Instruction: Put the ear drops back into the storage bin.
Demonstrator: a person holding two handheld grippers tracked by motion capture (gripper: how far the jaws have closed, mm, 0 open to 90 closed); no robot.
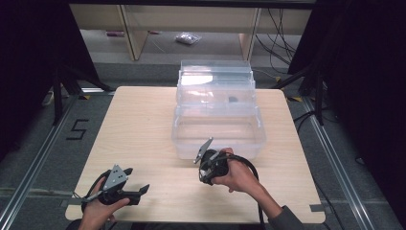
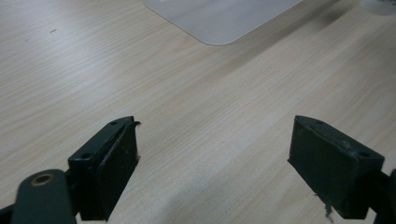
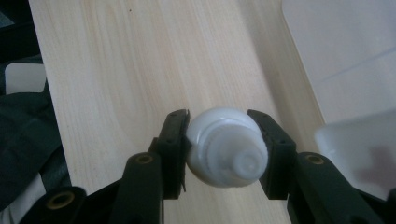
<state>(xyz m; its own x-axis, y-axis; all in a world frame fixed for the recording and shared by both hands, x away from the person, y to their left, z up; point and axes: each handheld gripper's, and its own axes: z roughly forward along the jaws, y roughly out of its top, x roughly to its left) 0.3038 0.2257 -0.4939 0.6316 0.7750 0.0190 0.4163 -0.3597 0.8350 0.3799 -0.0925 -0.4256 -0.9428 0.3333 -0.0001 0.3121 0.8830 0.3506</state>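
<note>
My right gripper (image 3: pixel 219 144) is clamped on a small white plastic bottle (image 3: pixel 224 147): smooth, rounded body, a ribbed ring around a narrow neck, and the neck end faces back toward the camera in the right gripper view. Both black pads press its sides, so the bottle sits squarely between them, lifted clear of the wood. From above, my right hand (image 1: pixel 237 175) holds this gripper over the tabletop (image 1: pixel 143 134) towards its near edge, a little right of centre, just in front of the clear plastic box (image 1: pixel 218 129).

The tabletop is pale wood with a fine straight grain and rounded corners. The box is transparent, thin-walled and rectangular with softened corners; it stands towards the far edge, and its lid (image 1: pixel 215 79) is raised behind it. A small dark thing (image 1: pixel 233 99) shows through the plastic; I cannot tell what it is. The box's near wall lies directly ahead of the bottle.

My left gripper (image 2: pixel 212 163) rests low by the near left corner, its flat matte pads spread wide apart over bare wood with nothing between them.
</note>
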